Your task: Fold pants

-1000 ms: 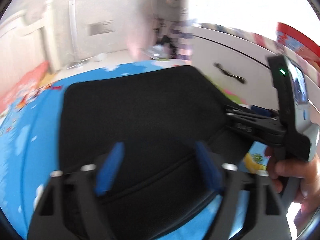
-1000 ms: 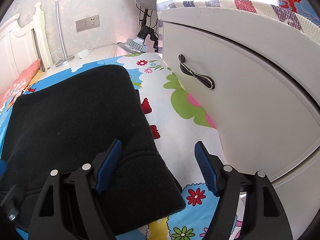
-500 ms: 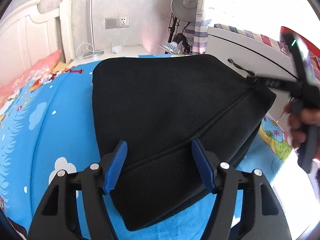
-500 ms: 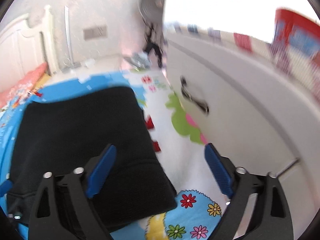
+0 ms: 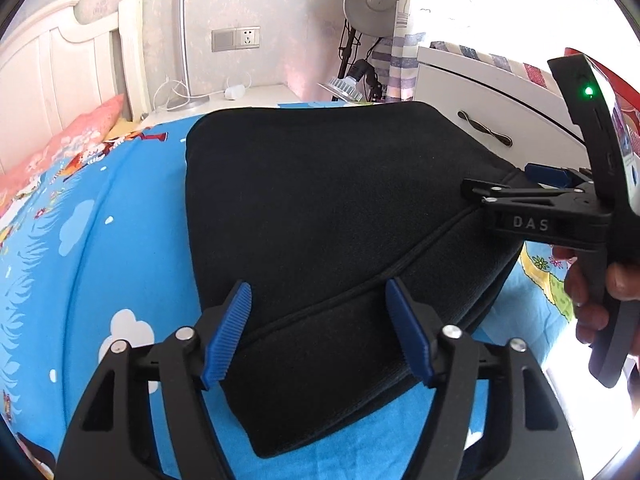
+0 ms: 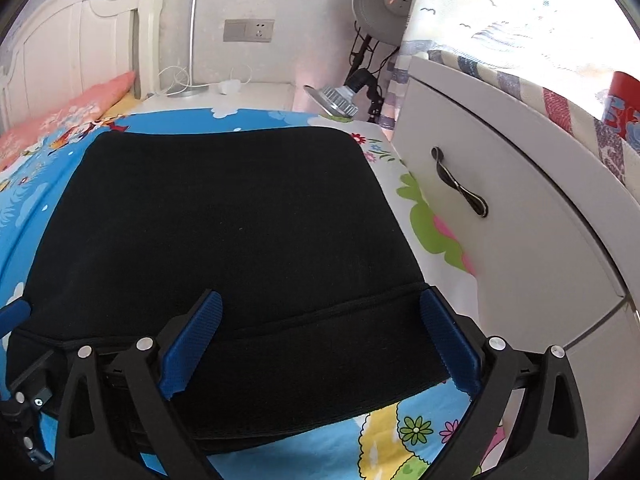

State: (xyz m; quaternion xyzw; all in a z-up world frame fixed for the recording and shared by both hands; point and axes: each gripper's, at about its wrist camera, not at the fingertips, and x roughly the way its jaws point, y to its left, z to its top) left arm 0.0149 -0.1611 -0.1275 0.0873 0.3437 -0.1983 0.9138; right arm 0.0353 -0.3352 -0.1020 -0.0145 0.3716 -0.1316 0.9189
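Observation:
Black folded pants [image 5: 340,200] lie flat on the blue cartoon bed sheet [image 5: 100,240], a stitched band running across their near end. My left gripper [image 5: 318,286] hovers over the near left corner. Its jaws are closing with the band's cloth between the blue pads, which do not press on it. In the right wrist view the pants [image 6: 240,220] fill the middle. My right gripper [image 6: 322,296] straddles the band near the right corner, its jaws opening wide and holding nothing. The left wrist view shows that gripper [image 5: 476,192] side-on at the pants' right edge, held by a hand [image 5: 600,292].
A white drawer unit [image 6: 520,240] with a dark handle [image 6: 460,184] stands close along the bed's right side. At the far end are a white headboard [image 5: 48,76], a pink pillow [image 5: 60,152], a nightstand with a lamp [image 5: 184,60] and a fan [image 5: 376,0].
The left jaws have narrowed over the pants' near corner. The right gripper slid left from the pants' right edge onto the band, rolled level, and its jaws widened.

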